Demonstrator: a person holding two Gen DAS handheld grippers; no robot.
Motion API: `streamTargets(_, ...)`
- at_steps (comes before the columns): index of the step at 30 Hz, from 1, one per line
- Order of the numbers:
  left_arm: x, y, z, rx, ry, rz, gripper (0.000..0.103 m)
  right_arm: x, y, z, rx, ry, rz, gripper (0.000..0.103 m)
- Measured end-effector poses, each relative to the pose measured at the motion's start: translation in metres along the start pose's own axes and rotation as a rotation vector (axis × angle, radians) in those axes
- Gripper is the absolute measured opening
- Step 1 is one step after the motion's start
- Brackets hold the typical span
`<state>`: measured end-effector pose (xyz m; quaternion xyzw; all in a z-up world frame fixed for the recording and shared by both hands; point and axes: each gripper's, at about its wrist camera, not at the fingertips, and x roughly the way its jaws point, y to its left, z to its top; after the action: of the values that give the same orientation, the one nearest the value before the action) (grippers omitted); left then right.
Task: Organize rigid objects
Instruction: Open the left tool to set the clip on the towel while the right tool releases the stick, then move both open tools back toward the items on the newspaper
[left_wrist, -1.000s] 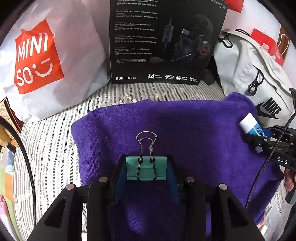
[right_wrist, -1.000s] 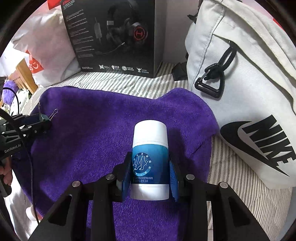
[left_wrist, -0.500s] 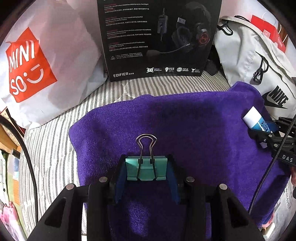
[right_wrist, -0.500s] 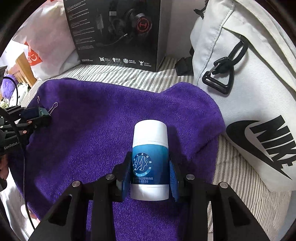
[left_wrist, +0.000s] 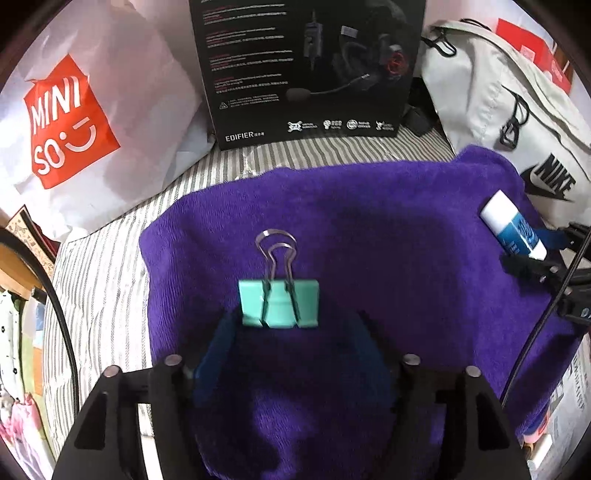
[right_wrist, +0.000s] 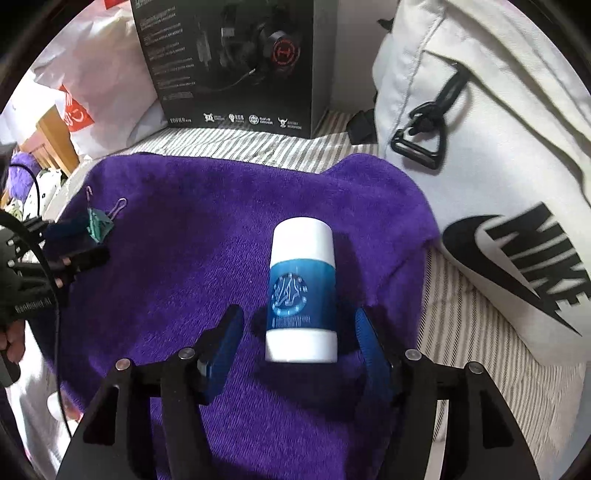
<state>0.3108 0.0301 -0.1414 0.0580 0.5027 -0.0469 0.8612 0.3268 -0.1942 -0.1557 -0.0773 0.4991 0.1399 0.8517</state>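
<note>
Purple towel covers striped bedding; both hand-held grippers opening, clip and tube unpinched.

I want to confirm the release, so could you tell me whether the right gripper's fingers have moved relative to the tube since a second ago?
Yes. The right gripper is opening; its pads now stand clear of the tube on the purple towel.

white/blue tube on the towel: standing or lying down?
Lying down. The tube rests on its side on the purple towel, white cap pointing away, between the opening jaws of the right hand-held gripper, pads clear of it.
</note>
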Motion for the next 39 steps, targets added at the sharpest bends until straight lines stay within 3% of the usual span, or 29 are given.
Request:
streamTargets(9,-0.042,-0.011,-0.029,-0.032,-0.032,-0.022,0.069,-0.051,-0.002,-0.022,0.034,-0.045,-0.003,0.068)
streamTargets(18,-0.107,-0.025,-0.065,0.004,-0.109,0.027,0.069,-0.085,0.004,-0.067,0.093,-0.056,0.014,0.071)
streamTargets(25,-0.137,-0.035,-0.097,-0.006,-0.124,0.006,0.070,-0.109,0.012,-0.103,0.139,-0.054,0.041,0.071)
streamTargets(39,-0.121,-0.052,-0.139,-0.063,-0.055,-0.079,0.070,-0.132,0.013,-0.151,0.186,-0.030,0.021,0.072)
